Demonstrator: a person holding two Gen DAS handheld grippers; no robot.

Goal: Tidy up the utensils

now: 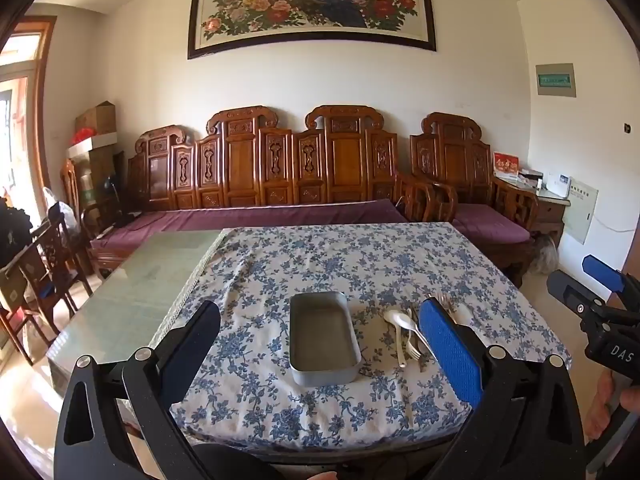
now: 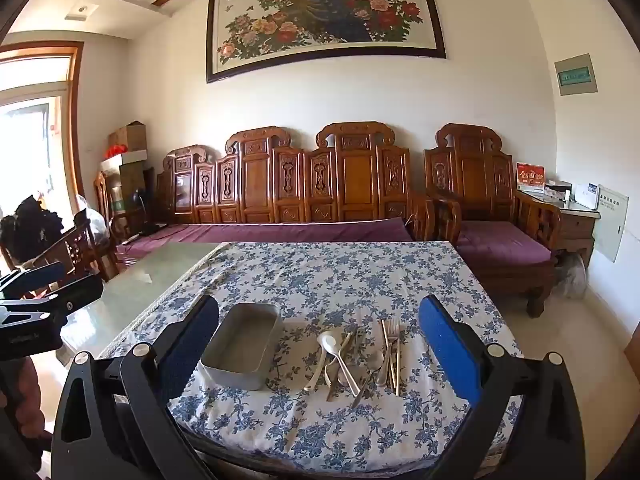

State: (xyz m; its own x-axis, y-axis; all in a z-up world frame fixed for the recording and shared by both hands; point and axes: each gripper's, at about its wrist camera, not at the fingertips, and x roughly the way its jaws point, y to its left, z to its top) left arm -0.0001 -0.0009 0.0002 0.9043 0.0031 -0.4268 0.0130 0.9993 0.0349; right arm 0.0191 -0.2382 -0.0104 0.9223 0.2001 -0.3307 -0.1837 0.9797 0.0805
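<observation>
Behind the table stands a carved wooden sofa (image 2: 304, 184) with purple cushions, and a blue flowered tablecloth (image 2: 344, 276) covers the right part of the table. From left to right, the left gripper (image 1: 320, 340) hangs above the near edge with its jaws wide apart and nothing between them, then the metal tray (image 2: 242, 350) lies empty on the cloth. Just beside it on the right lies the pile of utensils (image 2: 360, 354), spoons and forks crossing each other, and the right gripper (image 2: 320, 340) hangs before them, also fully spread and holding nothing.
</observation>
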